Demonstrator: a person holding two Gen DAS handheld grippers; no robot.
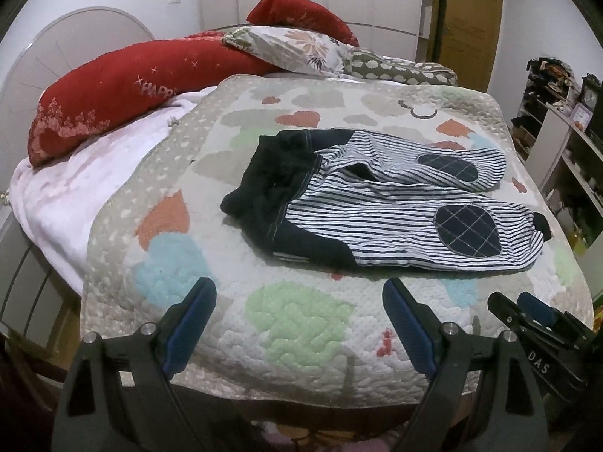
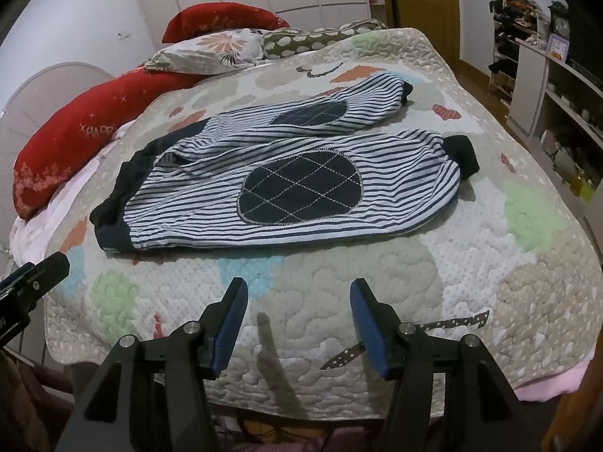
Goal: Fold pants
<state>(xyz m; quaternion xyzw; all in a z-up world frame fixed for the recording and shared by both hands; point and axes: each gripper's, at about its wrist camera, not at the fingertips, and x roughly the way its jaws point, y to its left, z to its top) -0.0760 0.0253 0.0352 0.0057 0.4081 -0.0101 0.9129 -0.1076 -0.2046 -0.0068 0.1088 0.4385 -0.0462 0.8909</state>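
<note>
Pants [image 2: 286,173], one; pillows, five.

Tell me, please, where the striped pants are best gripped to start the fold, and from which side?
Probably the near leg of the striped pants: pinch its dark cuff from the quilt's near edge, since it lies flat, sticks out and nothing covers it.

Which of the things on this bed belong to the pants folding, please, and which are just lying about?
Job: striped pants, quilt beneath them, left gripper, right gripper, both empty.
Lying about: red pillows, floral pillow, pink blanket.
</note>
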